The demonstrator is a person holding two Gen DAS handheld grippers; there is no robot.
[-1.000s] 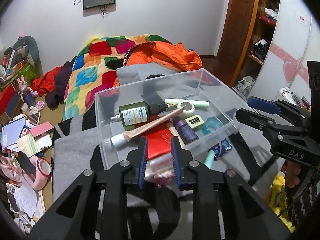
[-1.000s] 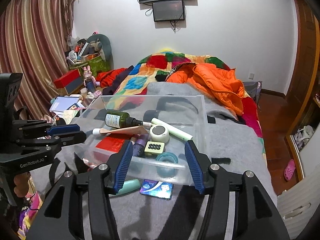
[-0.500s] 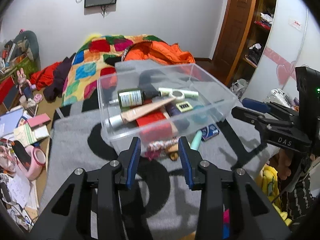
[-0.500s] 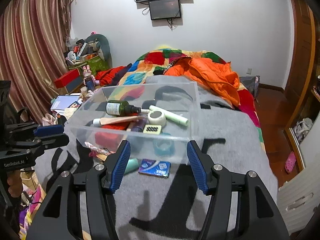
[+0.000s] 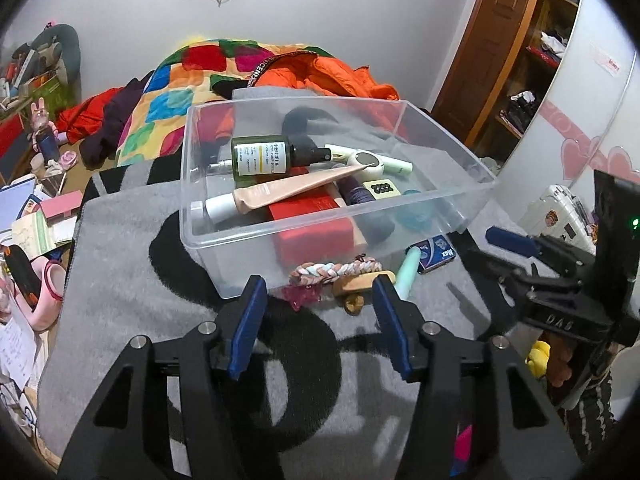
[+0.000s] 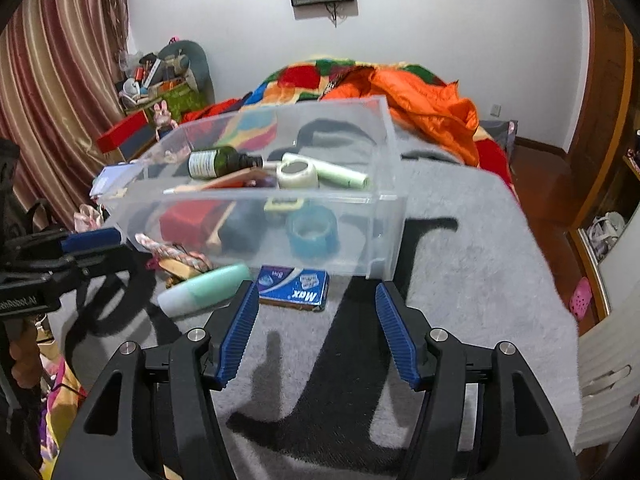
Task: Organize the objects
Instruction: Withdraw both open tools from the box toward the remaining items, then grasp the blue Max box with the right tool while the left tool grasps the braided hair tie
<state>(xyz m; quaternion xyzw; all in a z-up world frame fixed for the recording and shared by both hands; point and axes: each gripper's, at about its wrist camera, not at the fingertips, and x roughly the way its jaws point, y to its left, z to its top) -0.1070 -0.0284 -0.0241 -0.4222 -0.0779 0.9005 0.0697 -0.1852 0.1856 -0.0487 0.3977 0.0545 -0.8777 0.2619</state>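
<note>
A clear plastic bin (image 5: 440, 128) (image 6: 384, 148) stands on a grey and black blanket (image 5: 128, 280). It holds a green bottle (image 5: 260, 158), a beige tube (image 5: 280, 194), a red box (image 5: 316, 232) and other small items. In front of it lie a braided band (image 5: 336, 270), a mint green tube (image 5: 408, 274) (image 6: 204, 290) and a blue "Max" packet (image 5: 434, 254) (image 6: 294, 288). My left gripper (image 5: 318, 326) is open and empty, just short of the braided band. My right gripper (image 6: 316, 330) is open and empty, just short of the blue packet.
Behind the bin lie a colourful quilt (image 5: 180, 92) and an orange jacket (image 6: 420, 108). Clutter of books and toys (image 5: 32, 208) covers the floor at the left. A wooden door (image 5: 488, 40) and shelves stand at the right.
Both grippers have drawn back from the bin and opened wider. The items in front of the bin have come into full view.
</note>
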